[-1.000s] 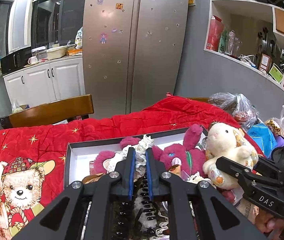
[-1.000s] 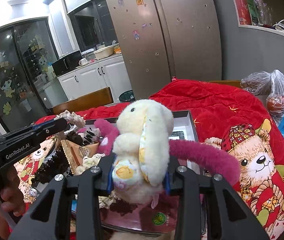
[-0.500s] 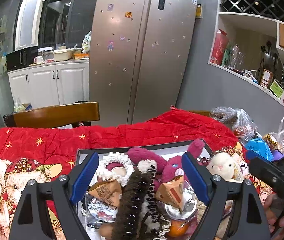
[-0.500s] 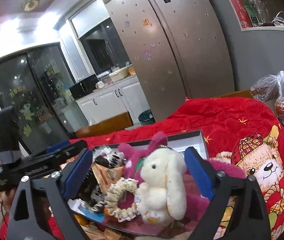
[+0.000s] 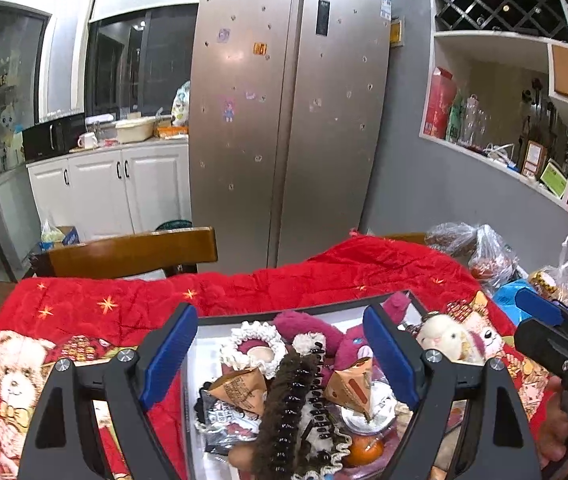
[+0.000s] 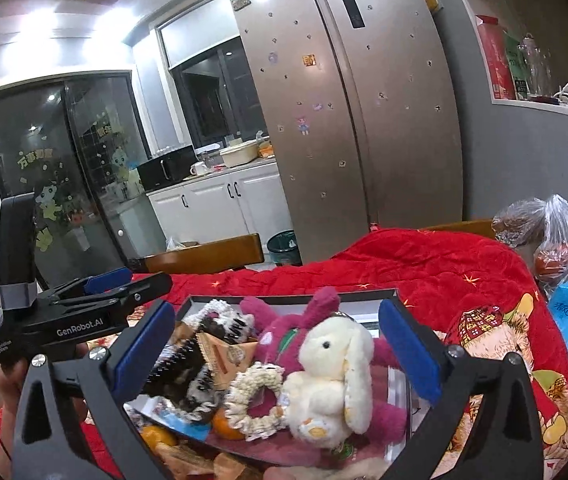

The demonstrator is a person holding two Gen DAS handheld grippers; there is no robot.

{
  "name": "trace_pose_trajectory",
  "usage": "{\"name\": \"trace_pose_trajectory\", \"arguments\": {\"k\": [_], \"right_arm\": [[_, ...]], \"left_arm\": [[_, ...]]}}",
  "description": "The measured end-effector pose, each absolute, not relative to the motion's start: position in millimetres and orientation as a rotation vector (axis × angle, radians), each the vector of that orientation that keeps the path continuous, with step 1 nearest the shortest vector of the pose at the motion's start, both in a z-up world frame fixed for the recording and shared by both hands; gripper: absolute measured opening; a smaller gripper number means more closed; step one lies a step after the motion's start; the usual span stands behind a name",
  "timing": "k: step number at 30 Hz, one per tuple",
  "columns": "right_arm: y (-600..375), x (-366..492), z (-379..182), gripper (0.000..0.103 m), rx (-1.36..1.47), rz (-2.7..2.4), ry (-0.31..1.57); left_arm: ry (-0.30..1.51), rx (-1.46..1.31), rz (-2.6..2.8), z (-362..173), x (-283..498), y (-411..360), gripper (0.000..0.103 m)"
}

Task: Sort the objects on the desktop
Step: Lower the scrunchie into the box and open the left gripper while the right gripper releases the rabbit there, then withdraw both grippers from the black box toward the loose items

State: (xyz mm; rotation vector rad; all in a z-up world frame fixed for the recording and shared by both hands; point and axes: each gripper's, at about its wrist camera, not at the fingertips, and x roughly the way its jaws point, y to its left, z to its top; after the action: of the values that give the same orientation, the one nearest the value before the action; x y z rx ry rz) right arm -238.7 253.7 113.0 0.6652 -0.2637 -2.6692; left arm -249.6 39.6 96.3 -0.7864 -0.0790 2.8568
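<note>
The right gripper [image 6: 276, 348], jaws opening and empty, hovers just above the cream plush rabbit [image 6: 332, 376] sitting upright in the box [image 6: 364, 296] below.

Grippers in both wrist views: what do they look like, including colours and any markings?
Both are black, angular two-finger tools with blue finger pads and silver screws. The left gripper, seen from the right wrist view, carries white "GenRobot.AI" lettering and a grey band on its upright handle. No sleeves or cables visible.

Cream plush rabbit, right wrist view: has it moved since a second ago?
Yes. The cream plush rabbit has left the right tool, whose jaws are opening, and now lies lower, on the pile in the box.
</note>
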Motion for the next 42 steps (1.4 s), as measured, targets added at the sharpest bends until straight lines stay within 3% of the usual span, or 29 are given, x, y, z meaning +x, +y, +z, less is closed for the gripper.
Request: {"name": "trace_pose_trajectory", "arguments": {"k": [10, 15, 22, 34, 42], "right_arm": [[268.8, -183.6, 169.2, 0.103, 0.557, -2.67, -0.333], [275.7, -149.6, 179.5, 0.103, 0.506, -2.658, -0.464], [261.2, -103.5, 153.2, 0.103, 0.471, -2.642, -0.458], [215.7, -83.3, 66.1, 0.103, 0.636, -2.53, -0.276], [206.7, -97.0, 39.2, 0.101, 0.718, -2.482, -0.203]], "left_arm": [[-0.029, -0.648, 2.953, 149.3, -174.0, 3.7, 0.087], [-0.058, -0.678, 2.975, 150.1, -134.9, -16.4, 0.087], [0.014, -0.694, 3.039, 106.5, -92.9, -19.8, 0.087], [-0.087, -0.972, 2.795, 13.2, -118.0, -3.6, 0.087], [-0.012, -1.059, 2.717, -13.0, -132.0, 9.7, 0.087]]}}
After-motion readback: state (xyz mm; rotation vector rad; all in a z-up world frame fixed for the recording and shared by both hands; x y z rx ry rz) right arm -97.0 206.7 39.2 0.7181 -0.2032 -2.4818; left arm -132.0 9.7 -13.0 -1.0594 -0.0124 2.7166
